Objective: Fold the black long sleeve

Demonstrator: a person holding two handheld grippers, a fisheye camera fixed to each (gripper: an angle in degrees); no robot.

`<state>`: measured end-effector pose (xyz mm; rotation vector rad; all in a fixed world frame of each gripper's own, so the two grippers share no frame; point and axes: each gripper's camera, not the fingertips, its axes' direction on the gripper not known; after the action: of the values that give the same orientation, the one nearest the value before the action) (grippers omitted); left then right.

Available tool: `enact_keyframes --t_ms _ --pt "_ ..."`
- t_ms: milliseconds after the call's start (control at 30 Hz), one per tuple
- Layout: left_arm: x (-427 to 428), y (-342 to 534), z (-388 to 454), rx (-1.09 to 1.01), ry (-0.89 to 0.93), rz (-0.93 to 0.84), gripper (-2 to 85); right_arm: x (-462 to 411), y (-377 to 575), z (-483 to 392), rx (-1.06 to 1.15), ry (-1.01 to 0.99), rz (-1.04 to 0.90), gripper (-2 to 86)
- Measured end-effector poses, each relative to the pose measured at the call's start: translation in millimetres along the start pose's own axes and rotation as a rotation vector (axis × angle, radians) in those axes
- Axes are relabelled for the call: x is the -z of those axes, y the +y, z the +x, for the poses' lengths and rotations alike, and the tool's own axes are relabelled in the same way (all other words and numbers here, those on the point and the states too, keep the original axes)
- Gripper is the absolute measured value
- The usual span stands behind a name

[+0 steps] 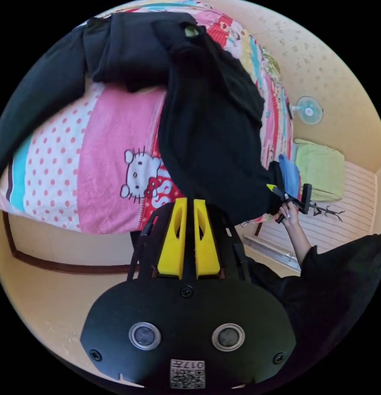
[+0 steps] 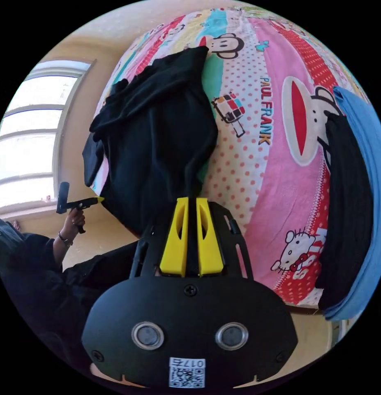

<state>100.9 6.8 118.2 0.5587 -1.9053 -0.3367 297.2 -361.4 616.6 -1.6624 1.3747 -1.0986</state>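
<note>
One black long sleeve (image 1: pixel 211 135), one patterned blanket (image 1: pixel 104 164), one fan (image 1: pixel 308 110), two grippers (image 1: pixel 189 203) (image 2: pixel 192 201).

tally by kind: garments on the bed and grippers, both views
Black garments: 2, the black long sleeve held at its near edge, plus a folded black garment on the stack.
Blue garments: 1, the blue garment under that black one.
Grippers: 2, left gripper and right gripper, both gripping the long sleeve.
Total: 5

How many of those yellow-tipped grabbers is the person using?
2. The left hand-held gripper grips one low corner of the black long sleeve, which trails over the bed; the right hand-held gripper grips the other. Each also appears small in the other's view.
</note>
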Motion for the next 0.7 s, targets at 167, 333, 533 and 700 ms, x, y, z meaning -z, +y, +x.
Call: enact_keyframes --t_ms 167,333,533,700 --pt "61.4 -73.5 -0.9 -0.021 -0.026 0.222 4.9 53.2 -77.4 -4.5 0.108 0.047 0.127 6.1" --pt "91.1 -87.3 -29.5 0.071 -0.002 0.341 14.4 76.2 -110.8 37.0 -0.027 0.006 0.144 14.3" --pt "64.1 -71.5 -51.7 0.123 -0.028 0.243 16.1 76.1 -48.1 80.9 -0.152 -0.227 0.148 14.6" --pt "26.0 -93.6 -64.8 0.183 0.039 0.122 7.7 69.4 -21.2 95.9 -0.185 -0.448 0.190 6.5"
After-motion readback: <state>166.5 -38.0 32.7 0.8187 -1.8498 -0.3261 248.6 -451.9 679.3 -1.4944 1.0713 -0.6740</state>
